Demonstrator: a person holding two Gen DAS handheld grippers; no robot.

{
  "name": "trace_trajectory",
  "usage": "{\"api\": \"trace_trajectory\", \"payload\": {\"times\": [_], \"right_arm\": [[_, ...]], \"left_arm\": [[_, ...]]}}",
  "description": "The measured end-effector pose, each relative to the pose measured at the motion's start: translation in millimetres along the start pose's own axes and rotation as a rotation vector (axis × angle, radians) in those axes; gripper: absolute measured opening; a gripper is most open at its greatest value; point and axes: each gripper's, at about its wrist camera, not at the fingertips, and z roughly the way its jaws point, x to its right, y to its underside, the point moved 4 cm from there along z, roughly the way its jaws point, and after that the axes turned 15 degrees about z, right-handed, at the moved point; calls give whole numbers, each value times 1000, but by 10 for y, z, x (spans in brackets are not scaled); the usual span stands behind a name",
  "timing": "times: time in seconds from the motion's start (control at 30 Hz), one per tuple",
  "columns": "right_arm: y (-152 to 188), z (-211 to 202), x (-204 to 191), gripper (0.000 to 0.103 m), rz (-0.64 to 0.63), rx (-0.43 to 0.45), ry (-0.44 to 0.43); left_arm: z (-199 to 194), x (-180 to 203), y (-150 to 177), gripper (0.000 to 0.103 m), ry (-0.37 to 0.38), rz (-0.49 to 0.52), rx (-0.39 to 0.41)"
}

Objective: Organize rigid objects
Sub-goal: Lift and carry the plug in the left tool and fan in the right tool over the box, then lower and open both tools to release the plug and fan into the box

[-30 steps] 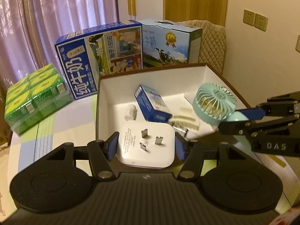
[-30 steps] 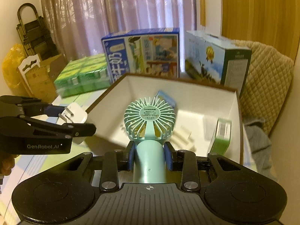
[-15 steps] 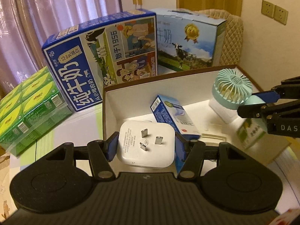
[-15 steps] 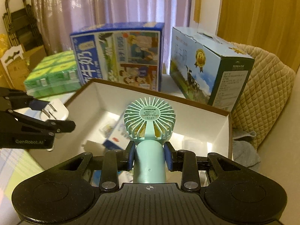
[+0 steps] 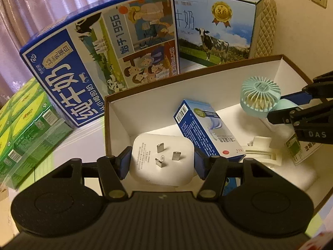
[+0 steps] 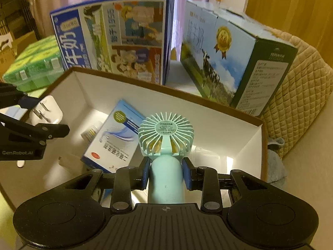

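Note:
My left gripper [image 5: 162,162] is shut on a white plug adapter [image 5: 162,158], its three prongs facing the camera, held over the near left part of an open white-lined box [image 5: 145,102]. My right gripper [image 6: 166,173] is shut on the handle of a mint-green handheld fan [image 6: 165,137], held over the same box [image 6: 145,87]. In the left wrist view the fan [image 5: 260,95] and right gripper [image 5: 291,110] hang at the box's right side. In the right wrist view the adapter [image 6: 46,112] shows at the left. A blue-and-white carton [image 5: 206,129] leans inside the box.
Two large milk cartons [image 5: 100,62] [image 5: 214,27] stand behind the box. Green shrink-wrapped packs [image 5: 25,129] lie to the left. A white foam insert [image 5: 262,152] and a small green-labelled carton [image 5: 295,148] sit in the box. A quilted chair back [image 6: 295,79] stands at the right.
Both grippers have moved forward and down over the box, each still holding its object. The milk cartons and the box interior look closer and larger.

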Motion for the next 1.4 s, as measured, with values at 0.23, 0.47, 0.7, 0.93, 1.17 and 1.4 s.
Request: {"api": "trace_trajectory", "payload": {"times": [0.23, 0.47, 0.7, 0.93, 1.17, 1.4], "right_arm": [[5, 182, 2, 30, -9, -37, 21], [-48, 198, 41, 30, 57, 11, 9], [-49, 111, 86, 32, 99, 18, -2], [6, 30, 89, 34, 115, 11, -17], [37, -83, 74, 45, 134, 19, -44], [90, -201, 18, 53, 136, 28, -56]], "left_arm": [[111, 5, -9, 56, 13, 9, -14], [169, -2, 10, 57, 22, 7, -31], [183, 11, 19, 57, 28, 8, -40], [205, 34, 35, 58, 13, 16, -43], [99, -21, -6, 67, 0, 12, -15], [-5, -27, 32, 67, 6, -5, -9]]}}
